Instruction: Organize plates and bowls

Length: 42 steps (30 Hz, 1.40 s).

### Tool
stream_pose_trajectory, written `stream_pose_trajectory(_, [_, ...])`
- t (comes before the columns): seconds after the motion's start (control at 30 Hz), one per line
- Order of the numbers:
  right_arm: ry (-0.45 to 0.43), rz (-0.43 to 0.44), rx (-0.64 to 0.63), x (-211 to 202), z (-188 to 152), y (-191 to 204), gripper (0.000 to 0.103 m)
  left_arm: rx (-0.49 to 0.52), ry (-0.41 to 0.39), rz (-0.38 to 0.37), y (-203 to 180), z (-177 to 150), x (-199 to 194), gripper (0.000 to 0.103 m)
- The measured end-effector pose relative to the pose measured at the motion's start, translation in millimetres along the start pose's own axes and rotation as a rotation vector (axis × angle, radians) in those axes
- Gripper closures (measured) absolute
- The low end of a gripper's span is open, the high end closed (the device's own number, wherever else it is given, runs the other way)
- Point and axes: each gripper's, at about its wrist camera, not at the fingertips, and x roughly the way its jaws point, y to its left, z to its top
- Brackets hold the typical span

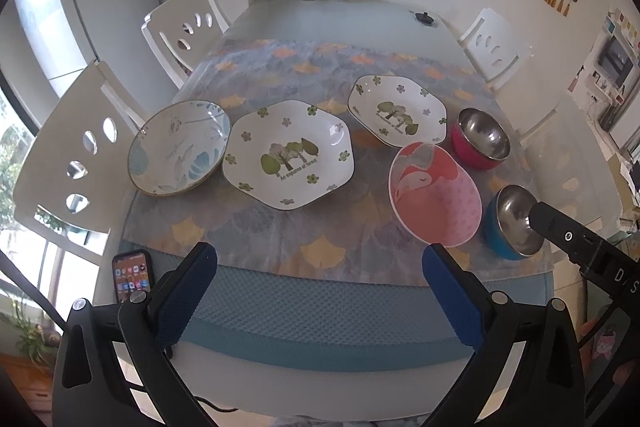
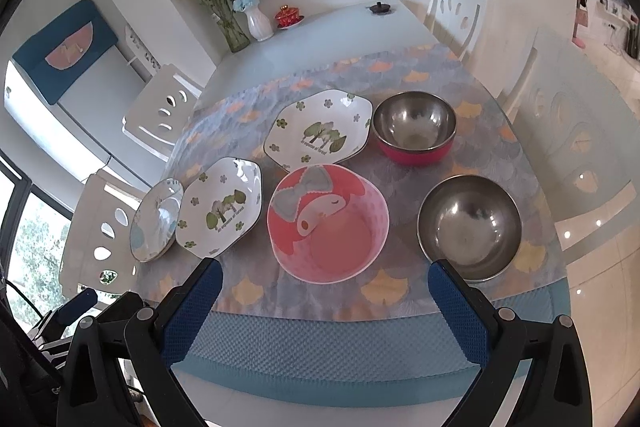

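Both of my grippers hang spread and empty over the near table edge, dishes all laid out ahead.

My left gripper and right gripper hold nothing. Nearest me sits the pink bowl, likely light plastic, easy to pinch by its near rim. Just beside it, the blue steel bowl looks stiff but slick, so I'd bite its rim squarely. Left of the pink bowl lie the near tree plate and the blue-leaf plate, rims touching or overlapping; both look ceramic, heavy and chippable, so I'd grip a raised edge. Farther back stand the far tree plate and the red steel bowl.
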Motion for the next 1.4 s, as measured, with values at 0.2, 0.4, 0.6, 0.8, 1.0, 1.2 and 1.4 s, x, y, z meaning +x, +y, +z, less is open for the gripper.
stream_pose_trajectory(0.2, [0.014,-0.003,-0.004,2,-2,-2,0.001,-0.013,-0.005,-0.021,0,-1,1,0.0])
stream_pose_trajectory(0.4, [0.024,-0.007,-0.001,4,-4,-5,0.001,-0.021,-0.008,-0.035,-1,-2,1,0.0])
stream_pose_trajectory(0.6, [0.034,-0.003,0.003,8,-3,-7,0.001,-0.024,-0.004,-0.031,-2,-2,3,0.0])
stream_pose_trajectory(0.8, [0.037,-0.002,0.005,9,-2,-7,0.001,-0.032,-0.005,-0.019,0,-2,4,0.0])
stream_pose_trajectory(1.0, [0.042,0.003,0.009,11,-3,-7,0.001,-0.029,-0.001,-0.018,0,-3,6,0.0])
stream_pose_trajectory(1.2, [0.047,0.005,0.015,15,-3,-6,0.001,-0.031,0.006,-0.019,-1,-4,7,0.0])
stream_pose_trajectory(1.4, [0.056,0.011,0.019,17,-4,-6,0.001,-0.055,0.019,-0.02,4,-8,15,0.0])
